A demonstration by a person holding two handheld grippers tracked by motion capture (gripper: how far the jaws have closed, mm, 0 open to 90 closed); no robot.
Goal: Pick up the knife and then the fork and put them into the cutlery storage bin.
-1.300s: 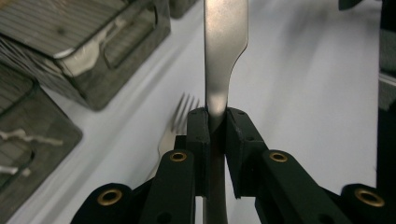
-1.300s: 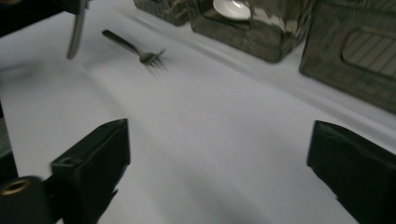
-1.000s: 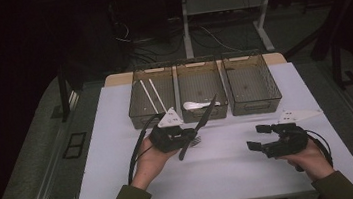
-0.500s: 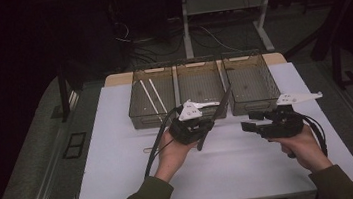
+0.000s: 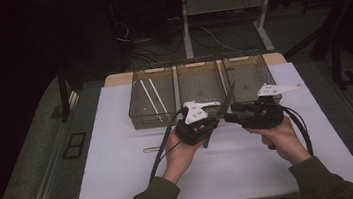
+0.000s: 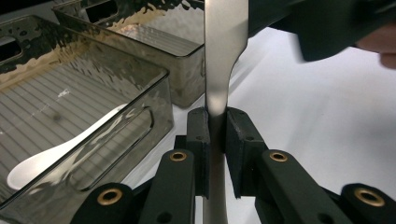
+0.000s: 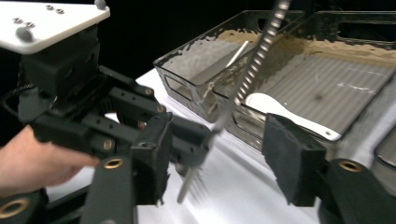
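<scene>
My left gripper (image 5: 209,126) (image 6: 215,119) is shut on a silver metal utensil (image 5: 225,105) (image 6: 225,51), which stands tilted in front of the trays. Its handle rises toward the trays and its tined end (image 7: 190,184) hangs below the jaws. My right gripper (image 5: 229,116) (image 7: 223,158) faces the left gripper (image 7: 196,140) from the right. Its jaws have just been closing and stand on either side of the utensil (image 7: 243,88), pads clear of it.
Three smoky clear trays sit side by side at the far edge of the white mat (image 5: 253,171). The left tray (image 5: 154,121) holds white sticks, the middle tray (image 5: 198,63) a white spoon (image 6: 60,149) (image 7: 289,114). The right tray (image 5: 245,56) stands behind my right gripper.
Both hands have come together at the mat's middle: the left moved right with the utensil, the right moved left and up. The right jaws have narrowed around the utensil.
</scene>
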